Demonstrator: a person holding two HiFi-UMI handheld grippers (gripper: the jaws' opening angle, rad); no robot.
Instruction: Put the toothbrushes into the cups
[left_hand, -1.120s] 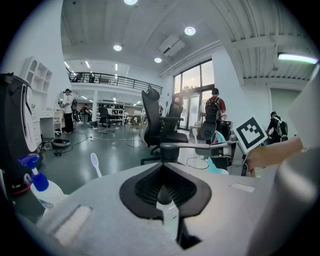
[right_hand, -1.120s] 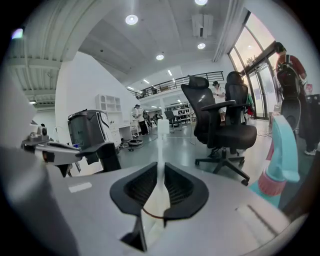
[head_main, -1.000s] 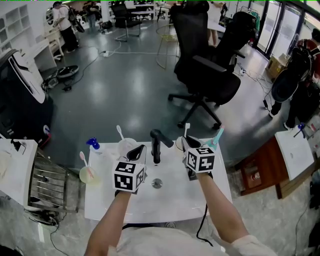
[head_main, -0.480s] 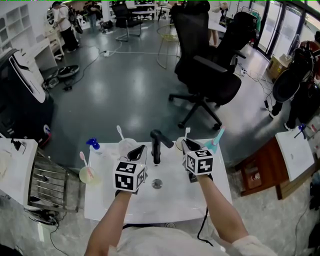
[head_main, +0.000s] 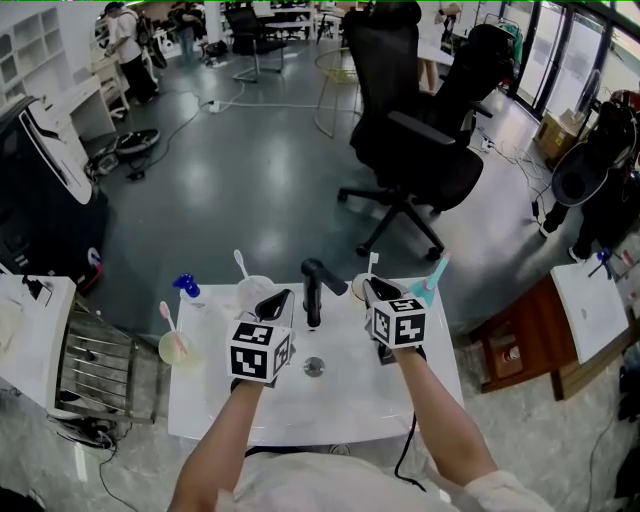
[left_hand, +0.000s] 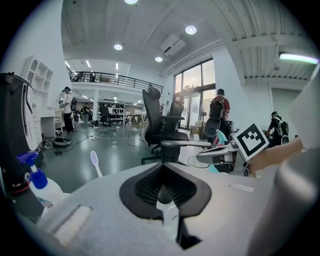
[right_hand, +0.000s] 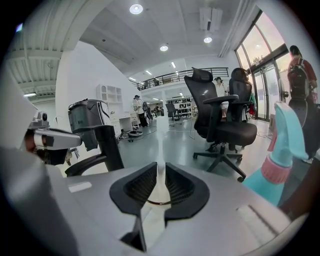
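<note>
On the white sink top (head_main: 215, 415), my right gripper (head_main: 370, 288) is at a clear cup (head_main: 358, 287) just right of the black faucet (head_main: 313, 290). It is shut on a white toothbrush (head_main: 372, 264), whose head sticks up above the jaws. In the right gripper view the handle (right_hand: 161, 185) fills the narrow gap of the gripper (right_hand: 161, 172), with the cup rim (right_hand: 160, 202) below. My left gripper (head_main: 275, 298) (left_hand: 162, 175) hovers left of the faucet, shut and holding nothing. Another white toothbrush (head_main: 240, 264) stands in a cup (head_main: 252, 290). A pink toothbrush (head_main: 167, 317) stands in a yellowish cup (head_main: 175, 348).
A blue pump bottle (head_main: 187, 288) stands at the back left and a teal spray bottle (head_main: 430, 280) at the back right. The drain (head_main: 314, 367) lies between my arms. A black office chair (head_main: 420, 150) stands beyond the sink and a wire rack (head_main: 95, 370) to its left.
</note>
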